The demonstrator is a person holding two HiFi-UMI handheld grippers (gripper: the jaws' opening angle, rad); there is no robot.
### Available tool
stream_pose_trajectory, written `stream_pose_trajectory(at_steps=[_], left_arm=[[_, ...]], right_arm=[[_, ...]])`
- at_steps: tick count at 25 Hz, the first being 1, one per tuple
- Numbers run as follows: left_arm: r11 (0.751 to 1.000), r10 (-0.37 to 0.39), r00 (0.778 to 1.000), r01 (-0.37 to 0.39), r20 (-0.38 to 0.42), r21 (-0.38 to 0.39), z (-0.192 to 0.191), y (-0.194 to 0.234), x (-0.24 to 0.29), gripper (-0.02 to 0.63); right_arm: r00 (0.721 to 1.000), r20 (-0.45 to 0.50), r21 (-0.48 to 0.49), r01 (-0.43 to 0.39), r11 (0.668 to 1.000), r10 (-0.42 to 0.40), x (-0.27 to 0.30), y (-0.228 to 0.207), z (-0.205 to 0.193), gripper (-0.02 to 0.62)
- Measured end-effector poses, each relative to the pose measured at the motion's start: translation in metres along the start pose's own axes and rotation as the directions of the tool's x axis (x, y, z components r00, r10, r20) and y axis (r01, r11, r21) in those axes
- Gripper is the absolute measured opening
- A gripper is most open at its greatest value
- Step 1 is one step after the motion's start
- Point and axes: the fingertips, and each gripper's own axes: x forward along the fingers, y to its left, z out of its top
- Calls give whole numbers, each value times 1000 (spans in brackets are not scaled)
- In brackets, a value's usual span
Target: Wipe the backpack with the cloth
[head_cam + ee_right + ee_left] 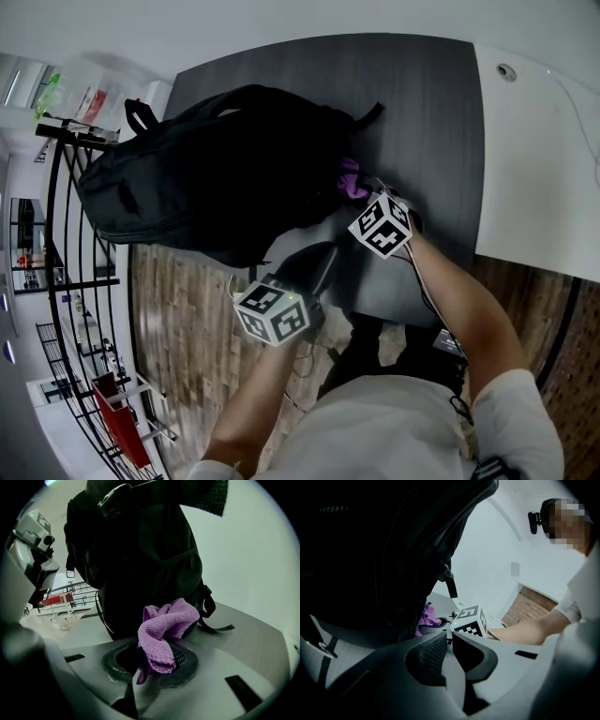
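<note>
Backpack: black, on the dark table. In the head view its long axis runs across the person's front, from far left to the strap end at upper right.

Cloth: purple and bunched, at the backpack's right-hand near side, low on the fabric. It looks pressed against the pack or just short of it. The right gripper view does not settle contact.

Right gripper: jaws clenched on the cloth, with most of the wad standing proud ahead of the tips. The backpack fills the view straight ahead of the jaws, so this is the nearer, working hand.

Left gripper: jaws drawn together, only a thin slit between them and nothing in it. The pack looms up and to the left of these jaws, close. Whether the gripper touches it I cannot tell.

Judgement: a wipe would run leftward along the pack's long axis, away from the right end where the cloth now sits. The left gripper is placed to steady the near edge. The light pack may slide on the table if it is not braced.
</note>
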Motion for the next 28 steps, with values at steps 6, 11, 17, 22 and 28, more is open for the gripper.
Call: stream_pose_trajectory(at_steps=[6, 11, 17, 22, 28], left_arm=[[1000, 5, 1000, -5, 8, -7, -6, -1, -10, 21], [1000, 6, 1000, -6, 11, -12, -11, -2, -18, 21], [1000, 11, 1000, -10, 15, -18, -18, 1, -27, 21], [1000, 12, 1000, -12, 18, -20, -21, 3, -36, 21], [1000, 9, 1000, -9, 30, -22, -23, 7, -47, 21]], right_arm=[[1000, -16, 13, 0, 1000, 0, -3, 15, -9, 87], [1000, -29, 33, 3, 999, -2, -3, 31, -15, 87], [999, -46, 1, 28, 1000, -27, -1, 44, -18, 87], [996, -76, -32, 41, 999, -43, 1, 47, -19, 86], [991, -136, -51, -23, 998, 16, 3, 58, -24, 83]])
